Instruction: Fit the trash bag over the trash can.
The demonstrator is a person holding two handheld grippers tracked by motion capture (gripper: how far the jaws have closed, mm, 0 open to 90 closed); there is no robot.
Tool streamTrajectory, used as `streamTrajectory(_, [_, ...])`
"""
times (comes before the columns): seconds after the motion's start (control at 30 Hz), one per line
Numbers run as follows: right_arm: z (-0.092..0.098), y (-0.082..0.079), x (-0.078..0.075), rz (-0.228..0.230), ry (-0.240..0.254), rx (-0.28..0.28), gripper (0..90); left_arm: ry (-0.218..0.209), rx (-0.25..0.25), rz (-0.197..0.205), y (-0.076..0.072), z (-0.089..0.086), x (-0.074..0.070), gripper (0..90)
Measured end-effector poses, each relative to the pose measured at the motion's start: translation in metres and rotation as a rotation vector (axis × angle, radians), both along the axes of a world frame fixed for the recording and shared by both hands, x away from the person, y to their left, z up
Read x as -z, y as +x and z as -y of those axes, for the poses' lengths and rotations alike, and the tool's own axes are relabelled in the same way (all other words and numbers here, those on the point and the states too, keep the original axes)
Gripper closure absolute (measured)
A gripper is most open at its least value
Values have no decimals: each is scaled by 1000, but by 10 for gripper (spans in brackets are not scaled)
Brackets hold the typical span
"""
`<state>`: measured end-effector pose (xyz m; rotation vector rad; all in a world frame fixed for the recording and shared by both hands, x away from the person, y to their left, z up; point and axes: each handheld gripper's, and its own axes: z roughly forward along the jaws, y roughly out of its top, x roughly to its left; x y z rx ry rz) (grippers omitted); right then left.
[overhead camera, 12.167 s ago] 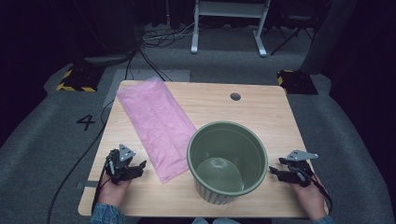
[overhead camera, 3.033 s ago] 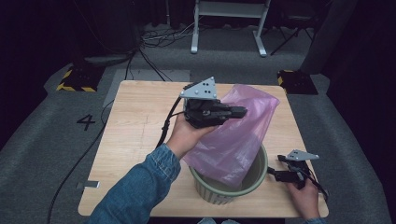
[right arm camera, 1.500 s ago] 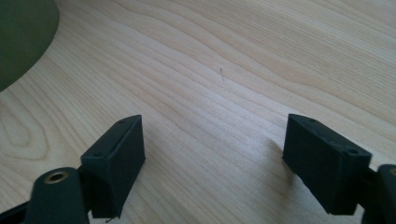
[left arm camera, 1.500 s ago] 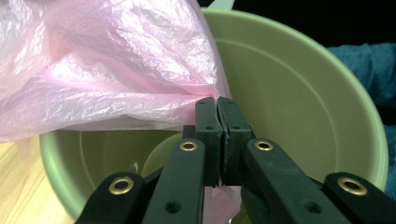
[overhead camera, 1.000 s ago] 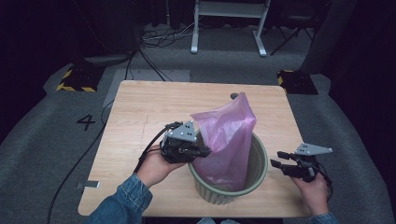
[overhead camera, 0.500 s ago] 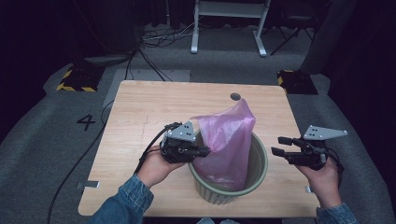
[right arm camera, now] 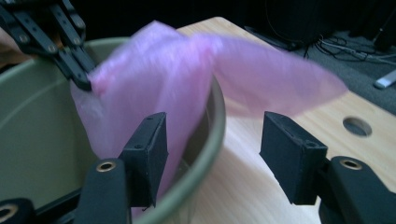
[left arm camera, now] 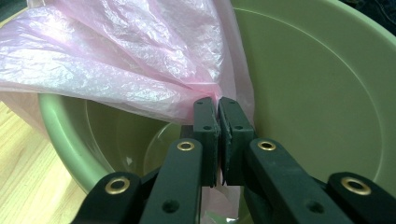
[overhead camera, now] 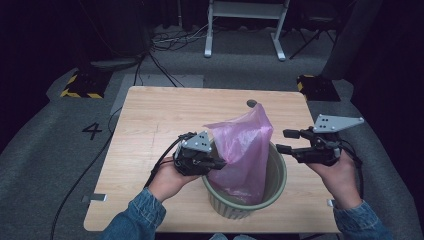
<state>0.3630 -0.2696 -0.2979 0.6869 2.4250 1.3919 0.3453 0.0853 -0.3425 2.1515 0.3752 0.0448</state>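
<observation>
The pink bag [overhead camera: 243,150] hangs partly inside the green bin [overhead camera: 272,192] at the bottom middle, pinched tight by the left gripper [overhead camera: 216,162], but the right gripper [overhead camera: 281,141], whose jaws have just been opening wider with nothing between them, must help spread it over the rim.

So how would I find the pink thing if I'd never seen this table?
Look at the wooden table, then at the round green bucket near its front edge. The pink plastic bag stands up out of that bucket, pinched by the left gripper. It is the only thin, crinkly, see-through thing there.
</observation>
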Motion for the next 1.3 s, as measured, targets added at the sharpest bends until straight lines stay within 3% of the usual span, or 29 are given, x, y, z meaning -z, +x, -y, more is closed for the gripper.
streamTrajectory(0.2, [-22,9,-10,-9,9,-29,438,-9,-4,6,-3,-3,-1,863])
streamTrajectory(0.27, [-29,13,-10,-20,4,-46,529,-8,-5,6,-3,-4,-2,863])
streamTrajectory(0.33, [-33,14,-10,-41,-13,-63,676,-13,-5,7,-4,-5,-2,864])
streamTrajectory(0.43, [-35,9,-11,-56,-38,-93,837,-22,1,12,-11,-9,-3,863])
streamTrajectory(0.53, [-34,-3,-11,-58,-72,-134,885,-33,16,28,-20,-14,-7,843])
streamTrajectory(0.57, [-33,-8,-10,-69,-86,-153,889,-40,16,33,-22,-15,-8,795])
streamTrajectory(0.63, [-35,-14,-5,-93,-109,-178,891,-61,-8,29,-21,-16,-11,613])
streamTrajectory(0.7, [-37,-19,0,-110,-135,-196,891,-86,-38,25,-17,-17,-15,516])
streamTrajectory(0.77, [-40,-25,5,-123,-160,-213,891,-81,-59,36,-15,-15,-19,451])
streamTrajectory(0.9, [-44,-30,10,-160,-168,-241,891,-41,-45,65,-11,1,-24,403])
streamTrajectory(1.0, [-45,-32,12,-179,-182,-253,888,-25,-42,50,-5,7,-22,418])
streamTrajectory(1.07, [-43,-34,13,-175,-179,-247,887,-14,-77,61,-1,7,-19,430])
streamTrajectory(1.13, [-38,-36,13,-177,-168,-242,887,-7,-147,120,4,3,-18,431])
streamTrajectory(1.17, [-37,-36,14,-182,-163,-237,887,-17,-168,127,7,1,-19,427])
streamTrajectory(1.3, [-37,-37,15,-189,-168,-242,885,-40,-228,89,27,-7,-23,395])
